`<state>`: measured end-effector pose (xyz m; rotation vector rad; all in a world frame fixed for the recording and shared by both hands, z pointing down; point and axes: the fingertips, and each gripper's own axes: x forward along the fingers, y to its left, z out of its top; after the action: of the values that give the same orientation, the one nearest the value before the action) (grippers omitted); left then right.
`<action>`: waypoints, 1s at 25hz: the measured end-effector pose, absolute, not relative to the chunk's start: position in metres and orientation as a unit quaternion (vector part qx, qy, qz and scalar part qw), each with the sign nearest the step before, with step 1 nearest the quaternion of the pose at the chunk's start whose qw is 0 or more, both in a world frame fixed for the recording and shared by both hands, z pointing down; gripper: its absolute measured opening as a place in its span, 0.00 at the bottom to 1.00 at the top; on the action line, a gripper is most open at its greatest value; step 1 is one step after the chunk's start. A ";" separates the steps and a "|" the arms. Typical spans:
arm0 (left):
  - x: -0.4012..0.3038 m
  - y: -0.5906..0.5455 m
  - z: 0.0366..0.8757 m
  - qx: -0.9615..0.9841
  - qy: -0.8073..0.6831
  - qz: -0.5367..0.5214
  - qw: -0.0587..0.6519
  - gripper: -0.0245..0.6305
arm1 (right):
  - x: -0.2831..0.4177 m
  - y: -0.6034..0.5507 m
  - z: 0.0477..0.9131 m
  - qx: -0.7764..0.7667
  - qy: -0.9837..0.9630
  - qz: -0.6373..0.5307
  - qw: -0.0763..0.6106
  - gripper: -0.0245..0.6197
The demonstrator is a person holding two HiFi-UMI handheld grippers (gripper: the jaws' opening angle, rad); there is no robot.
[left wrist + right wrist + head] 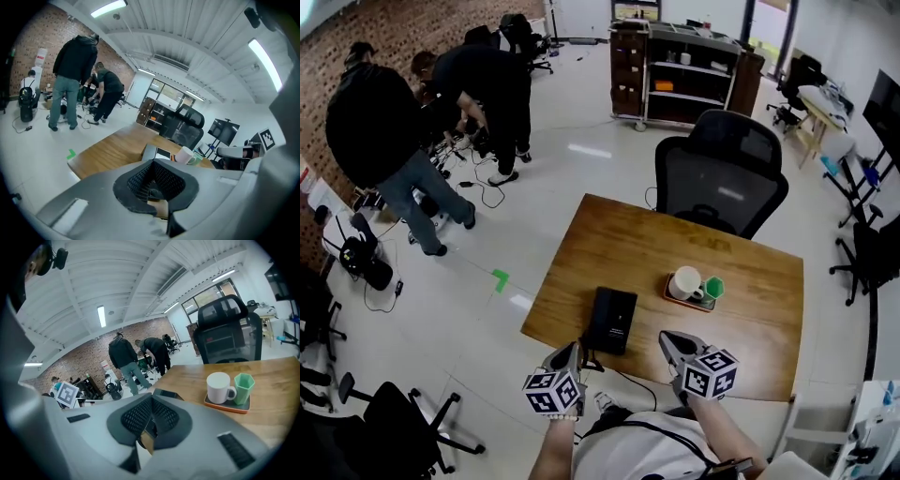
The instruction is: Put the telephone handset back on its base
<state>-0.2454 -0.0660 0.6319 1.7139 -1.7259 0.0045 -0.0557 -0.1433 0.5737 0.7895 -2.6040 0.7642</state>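
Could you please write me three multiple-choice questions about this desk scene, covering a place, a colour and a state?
1. Where is the white mug? A on the tray B on the telephone C on the chair
2. What colour is the cup beside it? A red B green C blue
3. How do the jaws of the left gripper stand? A wide apart B together, empty C clamping the mug
Answers: A, it stands on the tray; B, plainly green; B, the pads meet with nothing between.
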 end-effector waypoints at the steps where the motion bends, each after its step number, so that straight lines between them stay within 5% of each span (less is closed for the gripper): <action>1: -0.236 -0.062 0.627 0.659 -0.671 0.005 0.340 0.04 | -0.054 -0.143 0.573 0.269 -0.912 0.265 0.159 0.04; 25: -0.161 -0.019 0.605 0.582 -0.738 -0.046 0.338 0.04 | -0.032 -0.124 0.568 0.136 -0.946 0.221 0.194 0.05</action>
<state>-0.1615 -0.0189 0.6049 1.5155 -1.9237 -0.1199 -0.0322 -0.1239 0.5683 0.3812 -2.6520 0.6208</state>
